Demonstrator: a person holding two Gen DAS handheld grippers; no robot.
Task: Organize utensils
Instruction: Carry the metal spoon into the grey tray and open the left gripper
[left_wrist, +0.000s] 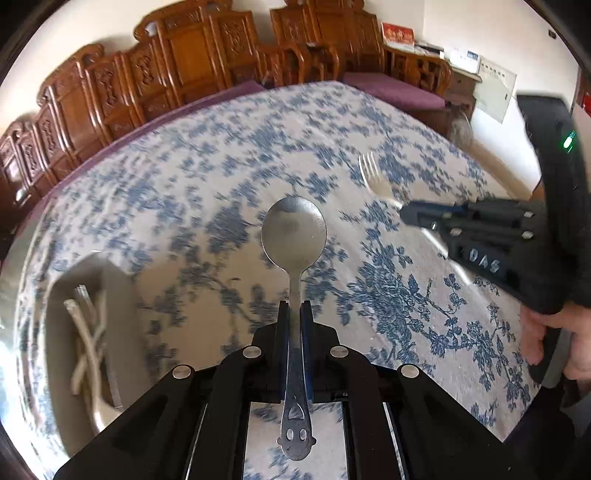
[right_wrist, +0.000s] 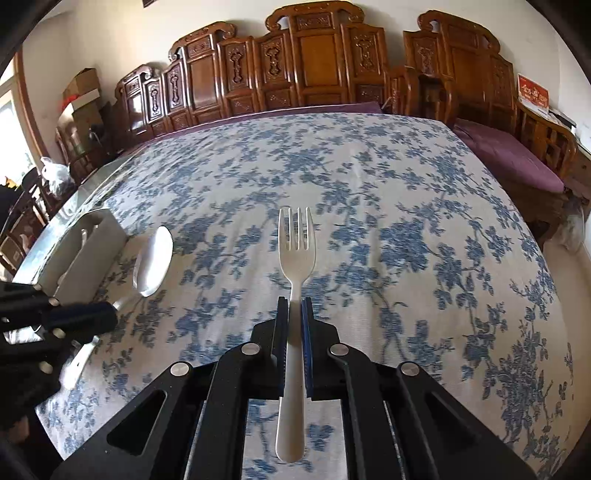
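Chopsticks (left_wrist: 86, 332) already sit in the lower-left holder (left_wrist: 122, 295); the left gripper (left_wrist: 294, 314) clamps a metal spoon (left_wrist: 293, 236), the right gripper (right_wrist: 294, 310) a white fork (right_wrist: 295, 240), both unstowed.

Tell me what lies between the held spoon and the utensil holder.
Nothing but bare floral tablecloth separates the spoon, held by the left gripper, from the white utensil holder; the right wrist view shows it best.

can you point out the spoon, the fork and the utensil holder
spoon (left_wrist: 293, 230), left wrist view, on the middle of its bowl
fork (right_wrist: 296, 254), right wrist view, on the head just below the tines
utensil holder (right_wrist: 94, 254), right wrist view, on its pale side wall
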